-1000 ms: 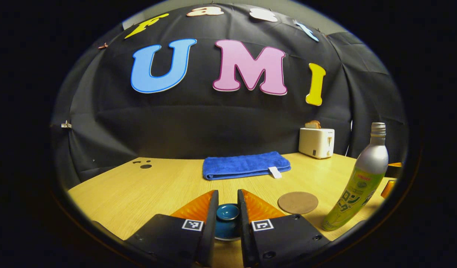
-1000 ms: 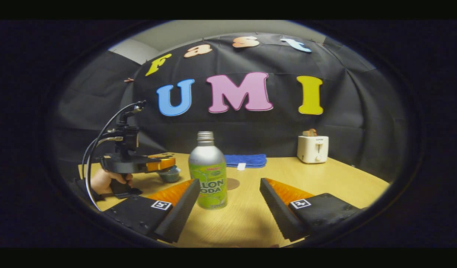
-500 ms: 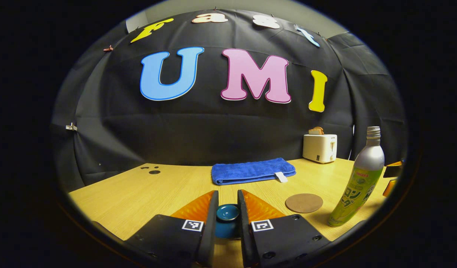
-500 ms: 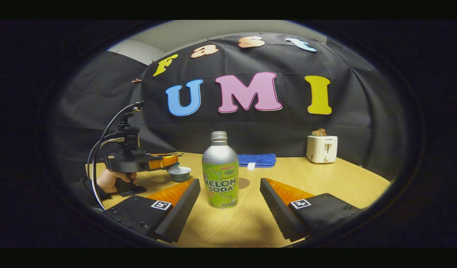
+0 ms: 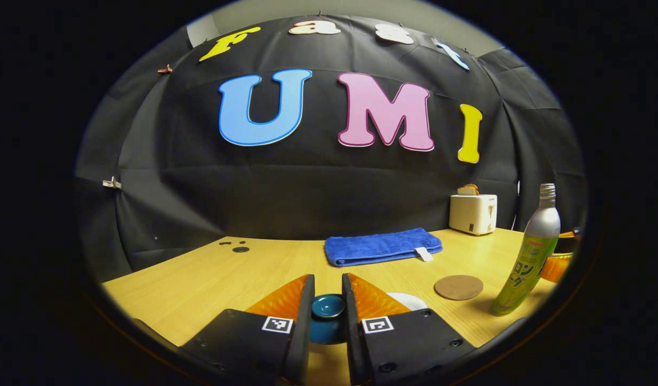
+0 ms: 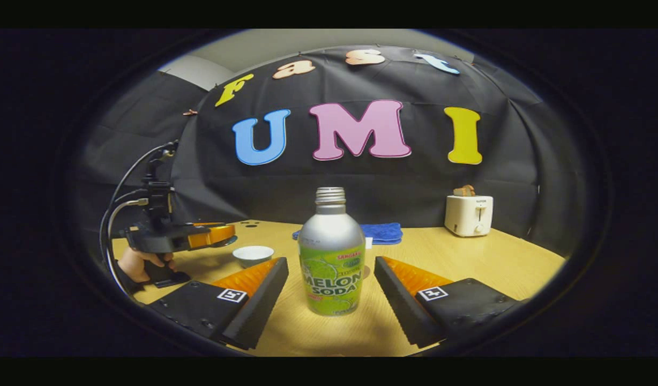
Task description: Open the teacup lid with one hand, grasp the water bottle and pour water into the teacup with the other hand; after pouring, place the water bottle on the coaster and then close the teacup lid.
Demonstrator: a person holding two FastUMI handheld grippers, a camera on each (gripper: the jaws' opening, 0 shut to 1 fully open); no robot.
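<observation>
Wooden table (image 6: 468,257): left gripper (image 5: 328,300) clamps the blue lid (image 5: 328,316); right gripper (image 6: 331,292), fingers apart, flanks the bottle (image 6: 331,262).

Each tongs (image 5: 327,316) has two black blocks with a small square black-and-white tag and round screws. The other tongs (image 6: 331,300) look the same. Black cables loop above the hand (image 6: 139,264), near a dark sleeve.
</observation>
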